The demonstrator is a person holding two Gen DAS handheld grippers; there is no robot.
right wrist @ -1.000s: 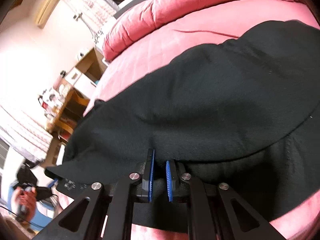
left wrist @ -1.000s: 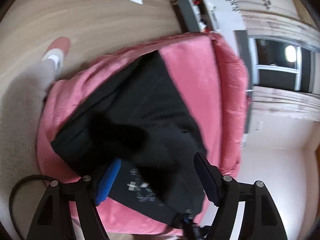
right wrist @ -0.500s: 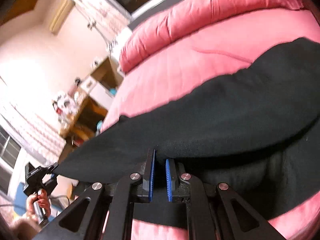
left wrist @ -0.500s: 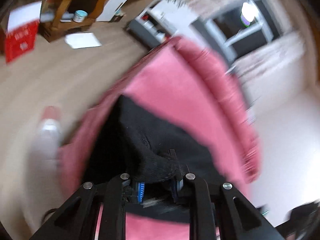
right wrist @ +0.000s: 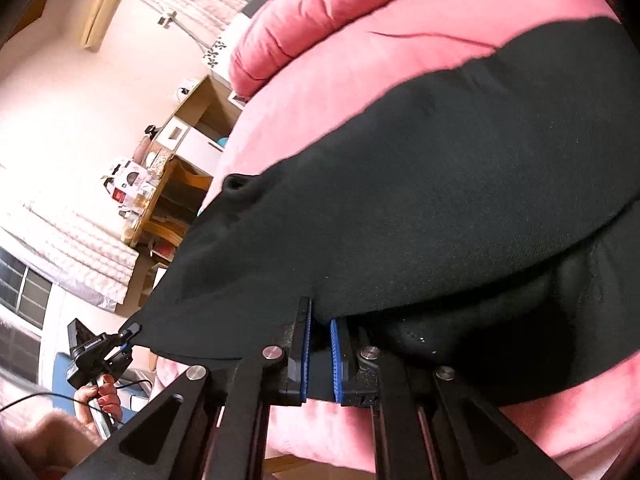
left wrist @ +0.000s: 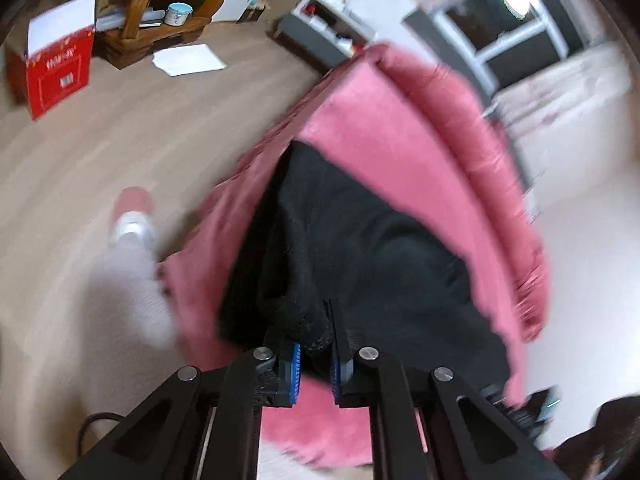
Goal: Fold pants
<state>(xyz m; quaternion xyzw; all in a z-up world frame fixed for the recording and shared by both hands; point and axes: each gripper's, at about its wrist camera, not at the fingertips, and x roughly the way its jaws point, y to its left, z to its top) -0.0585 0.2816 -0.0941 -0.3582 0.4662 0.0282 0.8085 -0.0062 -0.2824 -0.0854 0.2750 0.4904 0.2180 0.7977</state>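
Black pants (left wrist: 360, 248) lie on a pink quilted bed (left wrist: 384, 120). My left gripper (left wrist: 314, 350) is shut on a bunched edge of the pants and holds it lifted above the bed's near edge. In the right wrist view the pants (right wrist: 440, 200) stretch taut across the bed (right wrist: 360, 60). My right gripper (right wrist: 320, 340) is shut on their near edge. The left gripper (right wrist: 128, 332) also shows there at the far left, held by a hand, pinching the other end of the same edge.
Wood floor (left wrist: 100, 160) lies left of the bed, with my leg and pink slipper (left wrist: 132, 208) beside it. A red box (left wrist: 60, 76), a wooden shelf (left wrist: 152, 20) and white paper (left wrist: 188, 60) sit further off. A window (left wrist: 512, 24) is behind the bed.
My left gripper has closed on the pants edge and lifted it up and back. My right gripper kept its hold and rose a little, pulling the fabric taut.
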